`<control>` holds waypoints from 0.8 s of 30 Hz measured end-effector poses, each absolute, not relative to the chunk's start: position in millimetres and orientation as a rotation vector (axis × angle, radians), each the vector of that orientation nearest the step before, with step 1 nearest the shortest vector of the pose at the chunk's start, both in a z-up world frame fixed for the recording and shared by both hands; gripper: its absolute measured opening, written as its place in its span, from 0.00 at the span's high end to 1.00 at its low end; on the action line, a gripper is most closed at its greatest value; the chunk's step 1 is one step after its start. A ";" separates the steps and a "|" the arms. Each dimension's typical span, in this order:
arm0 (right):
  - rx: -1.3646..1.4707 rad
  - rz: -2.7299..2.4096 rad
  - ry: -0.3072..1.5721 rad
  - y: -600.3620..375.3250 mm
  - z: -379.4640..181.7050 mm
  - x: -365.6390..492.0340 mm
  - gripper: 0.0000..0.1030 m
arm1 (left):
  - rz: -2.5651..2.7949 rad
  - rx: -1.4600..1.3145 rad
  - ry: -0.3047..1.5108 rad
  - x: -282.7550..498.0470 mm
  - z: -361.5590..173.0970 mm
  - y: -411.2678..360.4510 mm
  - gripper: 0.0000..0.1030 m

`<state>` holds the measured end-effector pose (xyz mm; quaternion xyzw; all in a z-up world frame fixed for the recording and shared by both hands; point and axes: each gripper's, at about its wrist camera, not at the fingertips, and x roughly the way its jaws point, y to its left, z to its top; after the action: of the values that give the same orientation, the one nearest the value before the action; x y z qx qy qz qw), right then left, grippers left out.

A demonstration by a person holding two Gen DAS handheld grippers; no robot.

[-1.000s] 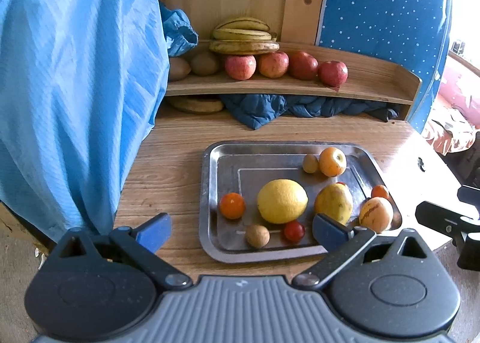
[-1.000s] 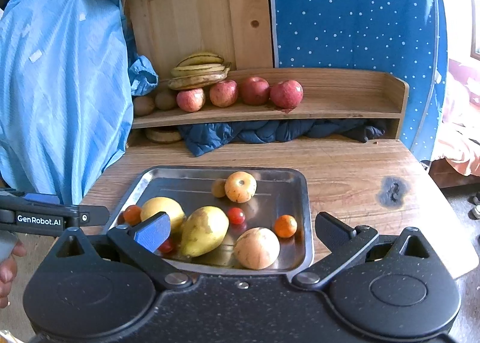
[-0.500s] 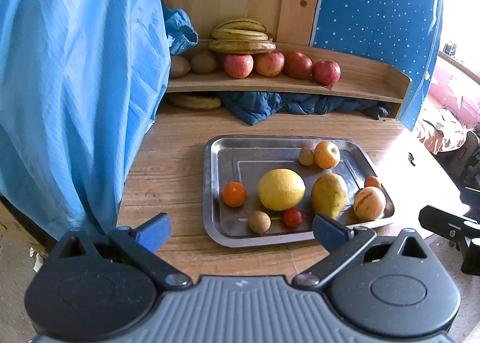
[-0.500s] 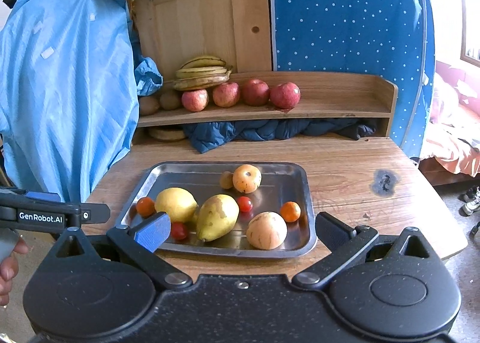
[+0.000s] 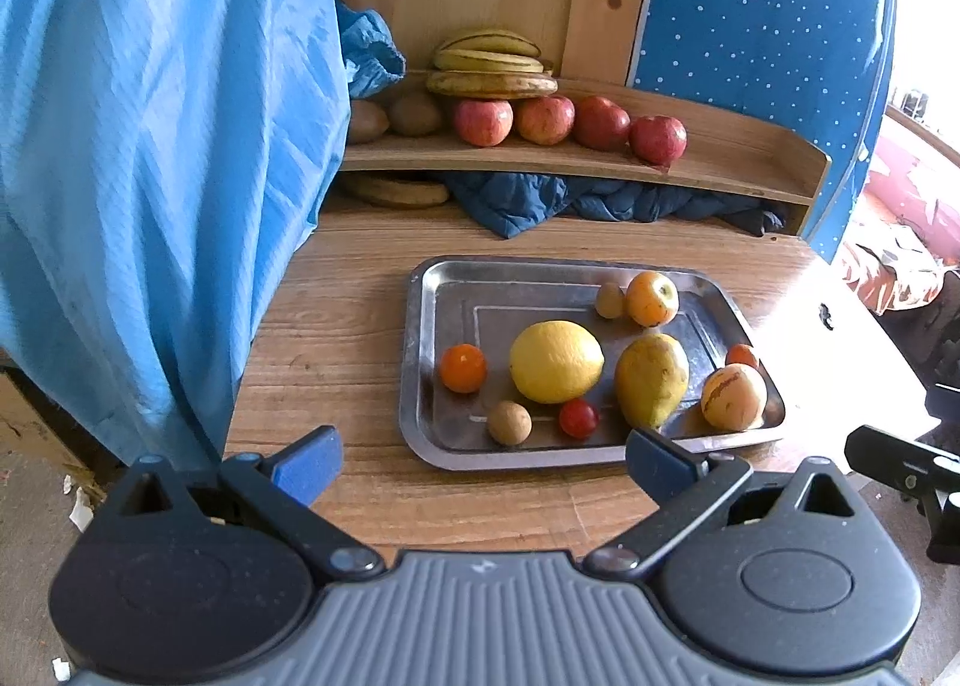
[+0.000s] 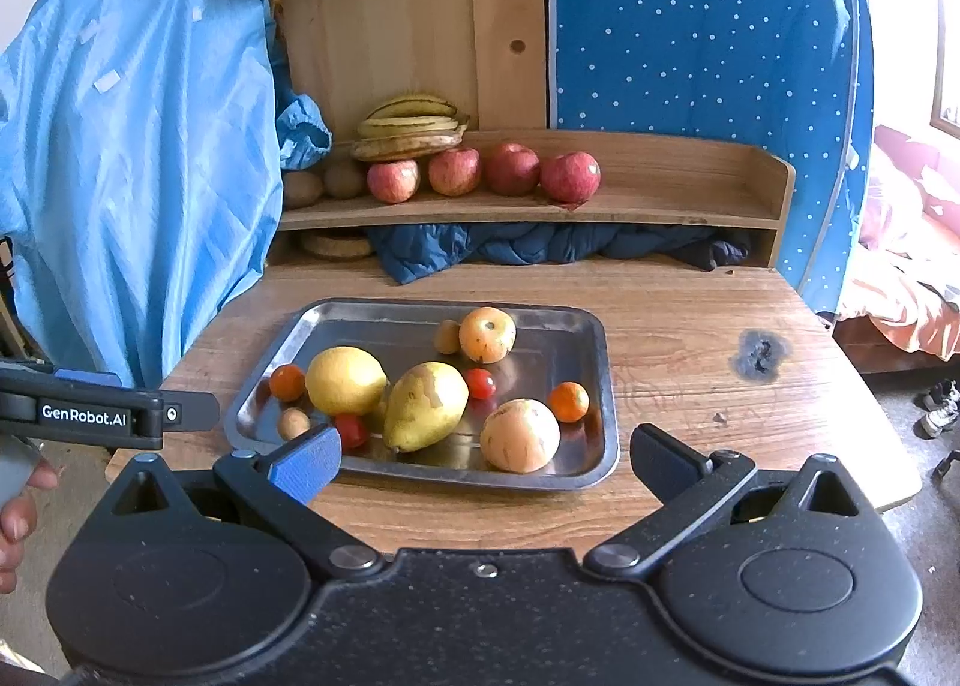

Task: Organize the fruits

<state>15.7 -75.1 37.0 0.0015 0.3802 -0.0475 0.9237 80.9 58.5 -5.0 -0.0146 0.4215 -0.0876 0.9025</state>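
Fruit lies in two groups: loose pieces on the metal tray (image 5: 420, 386) on the desk (image 5: 336, 326), and a row of red apples (image 5: 570, 122) under bananas (image 5: 489, 65) on the wooden shelf (image 5: 738, 158) behind; over the last second both views have drawn back, so the tray now sits further beyond the fingers than it did, while no fruit on it has shifted; that reads as a retreat or a pause, not a reach, and whether sorting is mid-way or over cannot be settled from this; the left gripper (image 5: 480, 461) stands wide apart and holds nothing, its tips just short of the tray's near rim; the right gripper (image 6: 486, 458) is likewise spread and empty, its blue fingertip overlapping the near left corner in view; on the tray the lemon (image 5: 555, 362) and pear (image 5: 651, 380) sit central, a small orange (image 5: 462, 367) to the left, a cherry tomato (image 5: 579, 418) nearest the left gripper.
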 end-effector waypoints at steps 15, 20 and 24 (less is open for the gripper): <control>0.019 -0.025 0.842 -90.6 27.8 14.0 0.01 | -0.124 -0.023 0.897 64.3 -5.4 50.4 0.01; 0.021 -0.011 0.853 -94.4 26.1 13.6 0.01 | -0.117 -0.024 0.899 61.1 -4.9 48.4 0.01; 0.022 -0.003 0.857 -96.6 25.7 13.5 0.01 | -0.108 -0.024 0.899 59.2 -3.7 48.2 0.01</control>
<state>13.5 -96.6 25.7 0.0109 0.4154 -0.0013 0.9096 59.2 48.2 -3.7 -0.0116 0.4343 -0.0522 0.8992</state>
